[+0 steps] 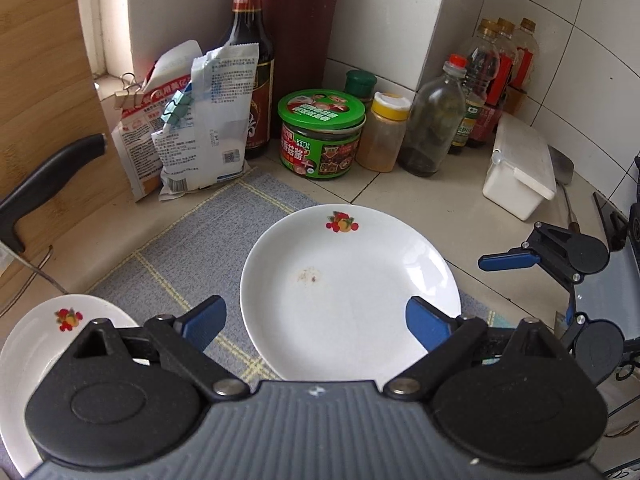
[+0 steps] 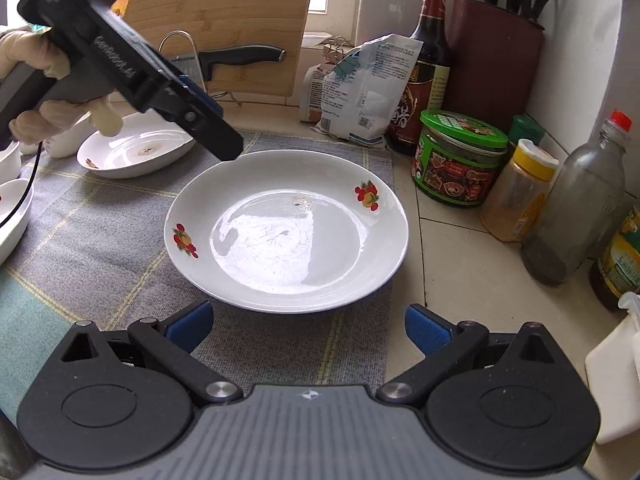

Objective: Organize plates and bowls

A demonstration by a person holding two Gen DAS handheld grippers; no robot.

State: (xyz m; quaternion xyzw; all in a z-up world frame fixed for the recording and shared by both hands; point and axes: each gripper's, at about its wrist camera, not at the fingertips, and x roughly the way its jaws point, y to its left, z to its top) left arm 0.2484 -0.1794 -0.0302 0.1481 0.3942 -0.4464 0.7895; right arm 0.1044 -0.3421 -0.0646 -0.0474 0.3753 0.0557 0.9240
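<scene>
A white plate with fruit prints (image 1: 352,284) (image 2: 286,228) lies on the grey checked mat (image 1: 192,248) (image 2: 100,232). My left gripper (image 1: 316,326) is open above the plate's near edge, one finger on each side; it also shows in the right wrist view (image 2: 212,136) over the plate's far left rim. My right gripper (image 2: 306,330) is open and empty, just short of the plate; it shows at the right in the left wrist view (image 1: 532,280). A second white plate (image 1: 36,344) (image 2: 136,152) lies on the mat to the left. Parts of white bowls (image 2: 12,216) show at the far left.
Behind the mat stand flour bags (image 1: 192,128), a dark sauce bottle (image 1: 252,64), a green-lidded jar (image 1: 320,136), a yellow-capped spice jar (image 1: 384,136), a glass bottle (image 1: 436,120), oil bottles (image 1: 500,76) and a white box (image 1: 520,168). A cutting board (image 1: 44,100) with a black-handled knife (image 1: 52,176) stands left.
</scene>
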